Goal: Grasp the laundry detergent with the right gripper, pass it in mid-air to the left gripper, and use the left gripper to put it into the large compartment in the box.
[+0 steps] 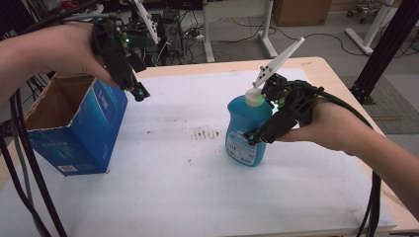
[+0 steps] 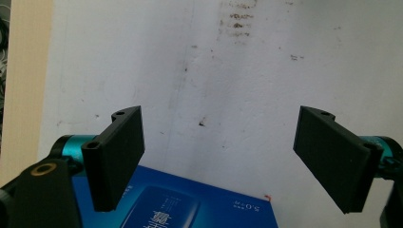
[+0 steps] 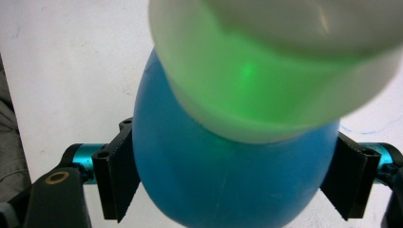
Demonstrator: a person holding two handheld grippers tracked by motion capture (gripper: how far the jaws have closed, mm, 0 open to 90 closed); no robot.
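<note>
White covering lies on the counter (image 1: pixel 163 192). We see the blue bottle (image 1: pixel 244 131) upright right of centre, our right hand-held gripper (image 1: pixel 259 133) clamped around its body. Our left hand-held gripper (image 1: pixel 138 91) hangs wide apart above the blue box (image 1: pixel 94 133).

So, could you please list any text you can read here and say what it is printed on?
"5.0" with small characters after it: on the blue box, seen upside down in the left gripper view.
Large white characters on the box: cut off, unreadable.
Box barcode label: too small.
Bottle label: too blurred.
</note>
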